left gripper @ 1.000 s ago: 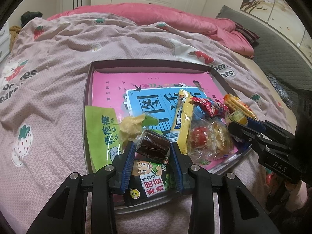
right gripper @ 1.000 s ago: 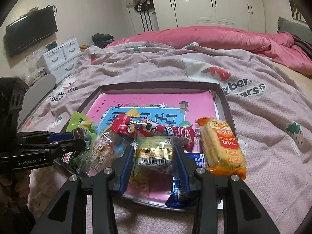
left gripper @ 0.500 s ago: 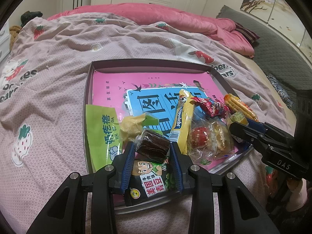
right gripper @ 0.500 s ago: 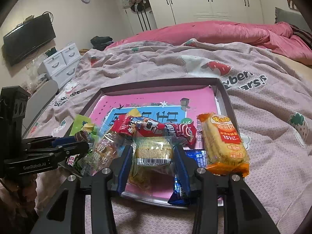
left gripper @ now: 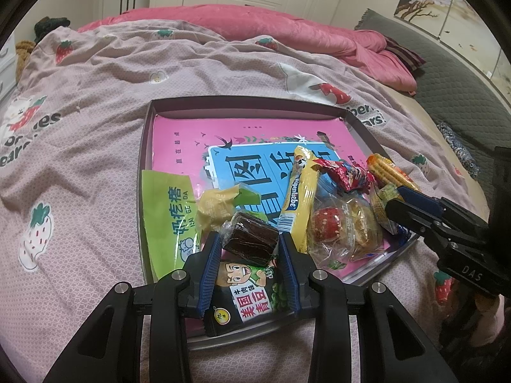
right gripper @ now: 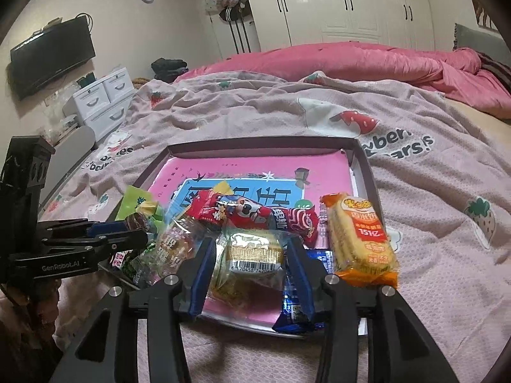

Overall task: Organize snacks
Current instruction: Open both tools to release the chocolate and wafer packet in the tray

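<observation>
While both grippers reach low over the tray's [left gripper: 145, 172] near edge, the left gripper [left gripper: 250, 244] pinches a dark brown wrapped cake [left gripper: 250, 242], and the right gripper [right gripper: 247, 255] clamps a clear-wrapped golden snack [right gripper: 252, 253]. Only the right view shows the blue packet [right gripper: 295, 306]; only the left shows the black bean bag [left gripper: 246, 293]. The red packet's [right gripper: 255, 215] print is unreadable.

"DAS" on the right gripper [left gripper: 415, 206]; "GenRobot.AI" on the left gripper [right gripper: 140, 239]; "Alpenliebe" on the yellow stick pack [left gripper: 298, 191]; "NA GE DA" on the green packet [left gripper: 167, 210]; "15亿" on the orange cracker pack [right gripper: 361, 239]; "bears" on the strawberry blanket [right gripper: 412, 150]
</observation>
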`<state>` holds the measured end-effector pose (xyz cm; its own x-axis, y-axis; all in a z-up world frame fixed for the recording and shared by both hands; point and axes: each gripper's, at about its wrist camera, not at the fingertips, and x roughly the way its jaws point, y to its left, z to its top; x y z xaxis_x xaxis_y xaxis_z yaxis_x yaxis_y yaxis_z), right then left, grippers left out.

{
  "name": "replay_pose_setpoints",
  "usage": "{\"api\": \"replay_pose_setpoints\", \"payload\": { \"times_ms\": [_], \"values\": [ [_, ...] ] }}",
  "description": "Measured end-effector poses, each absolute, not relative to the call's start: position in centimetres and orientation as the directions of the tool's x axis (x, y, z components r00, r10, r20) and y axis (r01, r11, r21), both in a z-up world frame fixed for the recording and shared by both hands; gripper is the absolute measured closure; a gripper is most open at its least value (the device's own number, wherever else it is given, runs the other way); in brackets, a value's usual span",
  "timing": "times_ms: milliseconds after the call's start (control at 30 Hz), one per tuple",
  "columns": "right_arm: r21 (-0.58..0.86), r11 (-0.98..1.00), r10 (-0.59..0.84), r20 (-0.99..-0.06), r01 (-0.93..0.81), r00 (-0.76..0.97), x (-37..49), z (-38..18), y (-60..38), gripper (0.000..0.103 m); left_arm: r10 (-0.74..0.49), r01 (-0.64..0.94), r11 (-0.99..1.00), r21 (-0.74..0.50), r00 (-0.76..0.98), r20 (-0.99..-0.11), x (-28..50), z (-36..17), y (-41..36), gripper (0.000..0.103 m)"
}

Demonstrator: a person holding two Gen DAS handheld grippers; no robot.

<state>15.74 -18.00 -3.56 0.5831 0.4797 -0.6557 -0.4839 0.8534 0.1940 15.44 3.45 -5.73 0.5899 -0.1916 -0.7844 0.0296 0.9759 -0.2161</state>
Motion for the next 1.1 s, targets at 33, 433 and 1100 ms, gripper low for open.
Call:
{"api": "replay_pose_setpoints", "payload": {
  "times_ms": [33, 433, 1100],
  "values": [
    [0.197, 0.852, 0.482, -0.654, -0.485, 0.583, 15.6, -3.5, -18.1, 0.057, -0.191, 0.029, 0.976, -0.216, 0.590, -0.784, 15.4, -5.7, 3.5, 0.064],
    [0.186, 0.844, 0.488, -0.656, -0.503, 0.576, 14.9, -3.4, -17.9, 0.057, -0.192, 0.029, 0.976, -0.217, 0.587, -0.787, 15.4, -5.7, 3.6, 0.064],
    [0.162, 0.831, 0.489, -0.669, -0.532, 0.560, 14.8, -4.0, -16.8, 0.055, -0.196, 0.023, 0.973, -0.229, 0.601, -0.775, 14.5, -4.4, 3.5, 0.051]
  ]
}}
